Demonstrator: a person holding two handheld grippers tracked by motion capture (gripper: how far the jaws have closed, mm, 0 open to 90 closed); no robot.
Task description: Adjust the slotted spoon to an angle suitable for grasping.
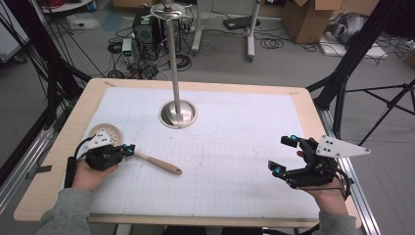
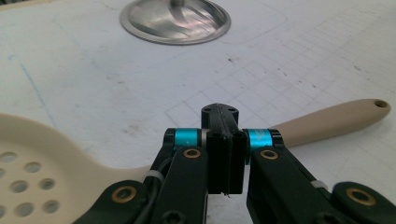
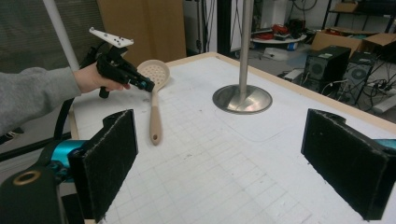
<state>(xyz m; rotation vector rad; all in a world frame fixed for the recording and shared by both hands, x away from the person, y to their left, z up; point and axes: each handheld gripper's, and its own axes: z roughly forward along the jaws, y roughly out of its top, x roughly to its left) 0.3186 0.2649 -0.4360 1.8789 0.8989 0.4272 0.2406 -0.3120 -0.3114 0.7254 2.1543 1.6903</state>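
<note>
Gripping the beige perforated plastic skimmer spoon (image 1: pixel 147 159) at its neck, left gripper (image 1: pixel 130 150) lies level, jaws clamped. Right gripper (image 1: pixel 283 155), well apart, jaws wide, hand palm-up beneath.

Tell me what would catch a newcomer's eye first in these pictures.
The tall metal stand rises from its round base at the far middle of the white mat. At the near left, the left gripper is shut on the neck of a beige slotted spoon, whose handle points toward the mat's middle. At the near right, the right gripper hovers with jaws wide open and nothing between them.
</note>
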